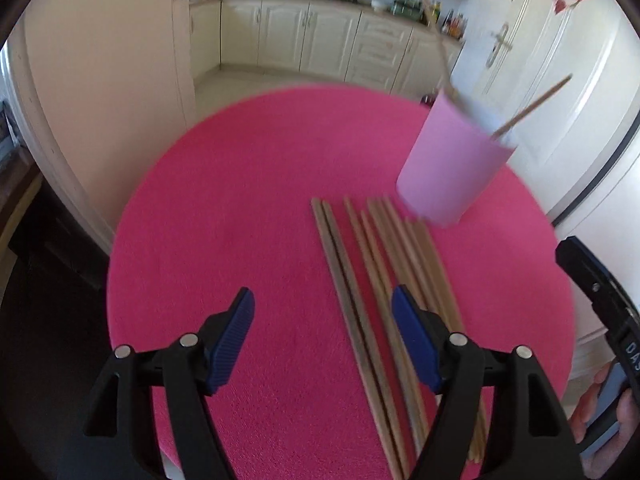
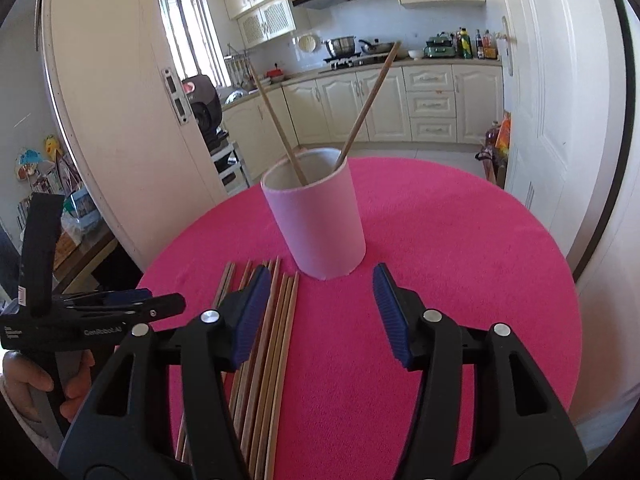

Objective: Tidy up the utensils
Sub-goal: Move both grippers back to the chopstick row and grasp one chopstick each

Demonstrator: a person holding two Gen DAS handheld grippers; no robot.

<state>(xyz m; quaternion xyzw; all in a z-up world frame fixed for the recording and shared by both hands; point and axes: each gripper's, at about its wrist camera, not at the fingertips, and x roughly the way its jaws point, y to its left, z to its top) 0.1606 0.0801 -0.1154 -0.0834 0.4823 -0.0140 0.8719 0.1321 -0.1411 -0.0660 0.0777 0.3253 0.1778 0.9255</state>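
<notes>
Several wooden chopsticks (image 1: pixel 372 288) lie side by side on the round pink table (image 1: pixel 240 200); they also show in the right wrist view (image 2: pixel 276 336). A pink cup (image 1: pixel 452 164) stands behind them, holding two chopsticks (image 2: pixel 364 108); the cup is clear in the right wrist view (image 2: pixel 320 224). My left gripper (image 1: pixel 323 340) is open and empty, hovering over the chopsticks' left side. My right gripper (image 2: pixel 318 308) is open and empty, just in front of the cup, its left finger above the chopsticks. The left gripper also shows in the right wrist view (image 2: pixel 160 304).
The table edge (image 2: pixel 560 280) drops off to the kitchen floor. A white door (image 2: pixel 120 100) stands at the left and a fridge (image 1: pixel 580 100) at the right. Kitchen cabinets (image 2: pixel 400 100) line the back.
</notes>
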